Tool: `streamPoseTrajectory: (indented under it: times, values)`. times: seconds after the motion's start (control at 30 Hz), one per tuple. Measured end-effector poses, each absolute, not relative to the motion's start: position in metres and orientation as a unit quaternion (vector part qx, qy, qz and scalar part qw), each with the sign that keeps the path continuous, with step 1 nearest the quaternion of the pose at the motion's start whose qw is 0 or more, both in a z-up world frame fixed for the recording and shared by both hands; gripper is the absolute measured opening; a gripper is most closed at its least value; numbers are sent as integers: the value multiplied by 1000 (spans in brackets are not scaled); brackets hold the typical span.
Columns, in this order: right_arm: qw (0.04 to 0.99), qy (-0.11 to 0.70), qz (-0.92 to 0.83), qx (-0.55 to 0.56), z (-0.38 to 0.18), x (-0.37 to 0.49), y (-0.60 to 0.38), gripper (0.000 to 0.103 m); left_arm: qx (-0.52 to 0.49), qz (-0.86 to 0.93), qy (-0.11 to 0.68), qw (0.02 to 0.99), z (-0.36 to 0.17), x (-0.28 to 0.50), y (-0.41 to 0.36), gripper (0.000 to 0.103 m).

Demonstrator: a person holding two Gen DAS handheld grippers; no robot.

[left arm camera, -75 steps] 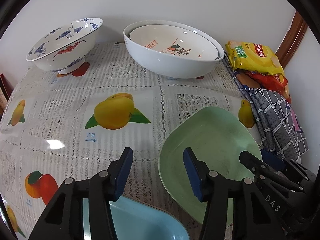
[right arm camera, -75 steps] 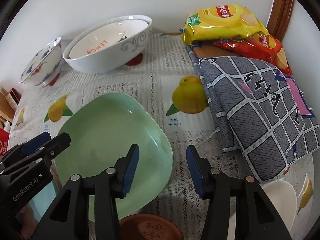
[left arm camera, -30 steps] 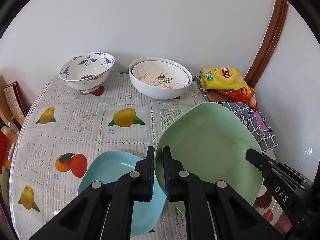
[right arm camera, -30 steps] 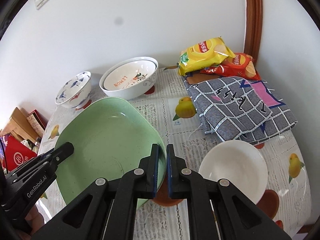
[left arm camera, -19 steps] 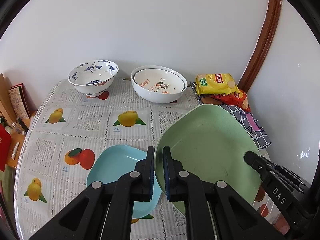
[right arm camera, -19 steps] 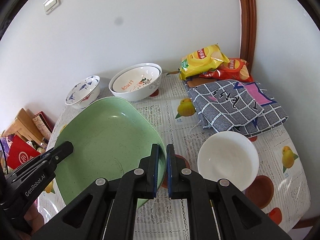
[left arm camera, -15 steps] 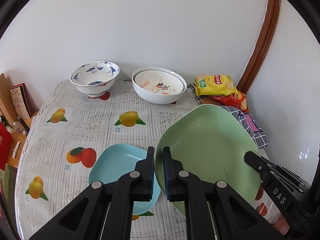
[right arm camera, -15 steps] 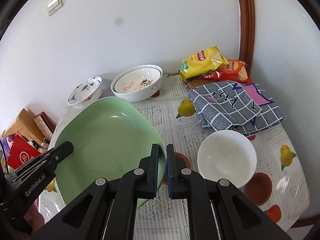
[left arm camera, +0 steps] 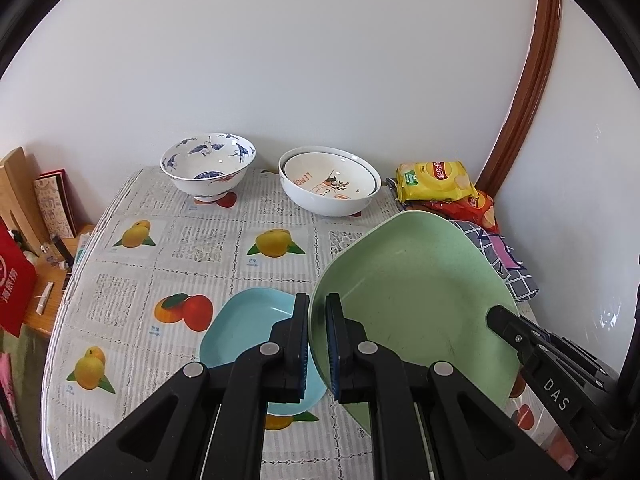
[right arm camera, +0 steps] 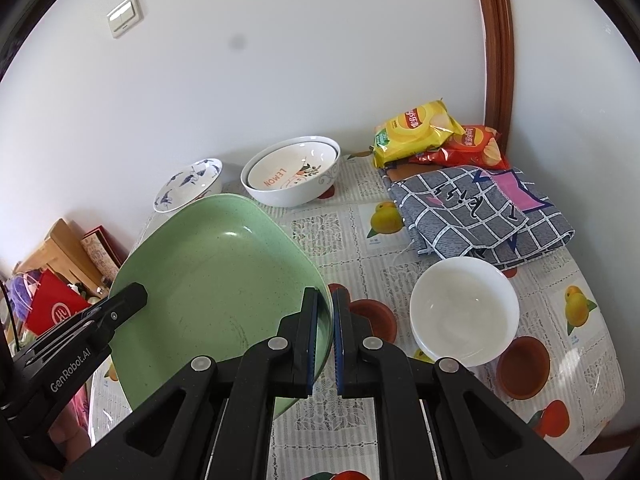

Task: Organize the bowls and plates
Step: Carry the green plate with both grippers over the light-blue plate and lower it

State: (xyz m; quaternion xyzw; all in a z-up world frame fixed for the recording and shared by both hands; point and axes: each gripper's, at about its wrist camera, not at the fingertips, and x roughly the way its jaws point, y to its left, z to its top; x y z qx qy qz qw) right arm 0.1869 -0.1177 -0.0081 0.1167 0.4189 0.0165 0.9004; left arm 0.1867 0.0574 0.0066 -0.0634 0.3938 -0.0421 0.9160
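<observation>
The left gripper [left arm camera: 317, 344] is pressed together on the left rim of the green plate [left arm camera: 416, 300], one pad on each face of the rim. The right gripper [right arm camera: 325, 344] is likewise clamped on the opposite, right rim of the same plate [right arm camera: 216, 280]. The plate is held tilted above the table [left arm camera: 208, 240], clear of the tablecloth.

Markings: the left gripper body, seen from the right wrist at 8 o'clock, reads "GenRobot.AI". The right gripper body, seen from the left wrist at 4 o'clock, reads "DAS".

Left wrist view:
- Blue plate [left arm camera: 248, 328]: flat on the table, just left of the green plate, partly behind the fingers.
- Blue-and-white bowl [left arm camera: 208, 166]: 11 o'clock, at the wall.
- Two nested white bowls [left arm camera: 328, 184]: 12 o'clock; the inner one is lettered "LEMON" in orange.
- Yellow chip bag [left arm camera: 436, 182]: 1 o'clock, lying on a red chip bag [left arm camera: 468, 208].
- The tablecloth carries printed fruit with small captions too small to read.

Right wrist view:
- White bowl [right arm camera: 464, 312]: 3 o'clock, on the table, near the right fingers but apart.
- Brown dish [right arm camera: 524, 368]: 4 o'clock, just beside the white bowl.
- Checked grey cloth [right arm camera: 472, 208]: 2 o'clock, folded.
- Both chip bags at 1 o'clock carry the Lay's logo.
- Light switch [right arm camera: 125, 16]: 11 o'clock, on the wall.
</observation>
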Motion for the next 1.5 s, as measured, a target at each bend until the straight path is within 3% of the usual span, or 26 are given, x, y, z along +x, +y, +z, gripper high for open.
streamPoseTrajectory:
  times: [1.5]
  values:
    - [894, 436, 49, 96, -25, 199, -77, 7, -83, -4, 411, 908, -12, 189, 100, 9]
